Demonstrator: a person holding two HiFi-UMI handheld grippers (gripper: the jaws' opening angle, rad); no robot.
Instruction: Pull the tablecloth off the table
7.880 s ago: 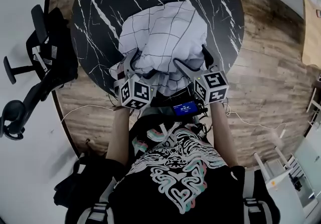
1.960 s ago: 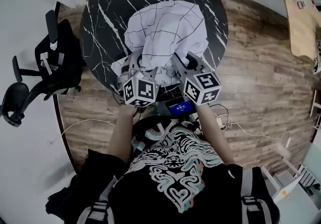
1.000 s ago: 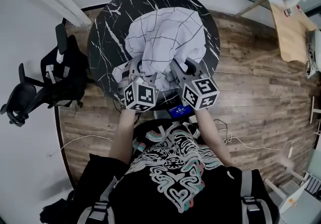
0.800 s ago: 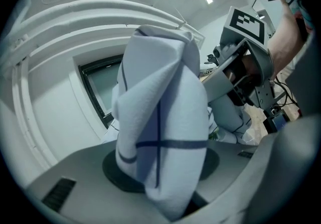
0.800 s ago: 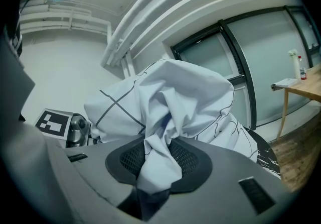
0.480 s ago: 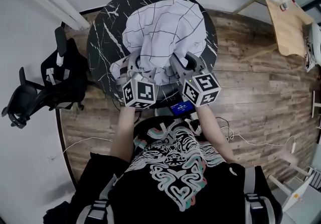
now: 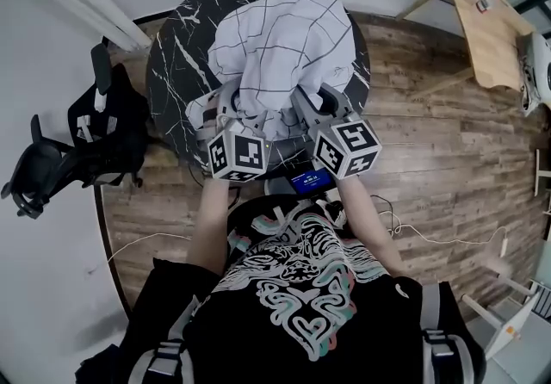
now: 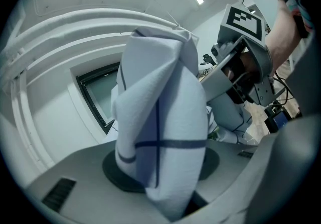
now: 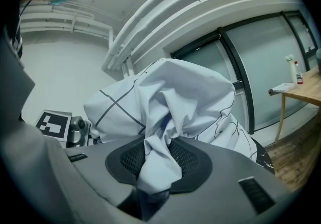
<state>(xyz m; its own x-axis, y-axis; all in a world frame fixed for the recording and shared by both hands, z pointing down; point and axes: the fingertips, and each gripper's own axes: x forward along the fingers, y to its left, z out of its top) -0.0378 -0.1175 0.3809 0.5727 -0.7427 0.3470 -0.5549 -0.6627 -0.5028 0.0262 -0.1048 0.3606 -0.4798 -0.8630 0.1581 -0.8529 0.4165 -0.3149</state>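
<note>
Round black table [image 7: 170, 68] w/ tablecloth [image 7: 275, 42] bunched on top, left gripper [image 7: 229, 108] & right gripper [image 7: 308, 107] both clamped on its near edge, mid-pull; next prob. needs dragging it clear toward the person.

The tablecloth [image 7: 280, 46] lies heaped on the table [image 7: 176, 64], with the left gripper [image 7: 239, 111] and right gripper [image 7: 315, 105] side by side at its near edge.
</note>
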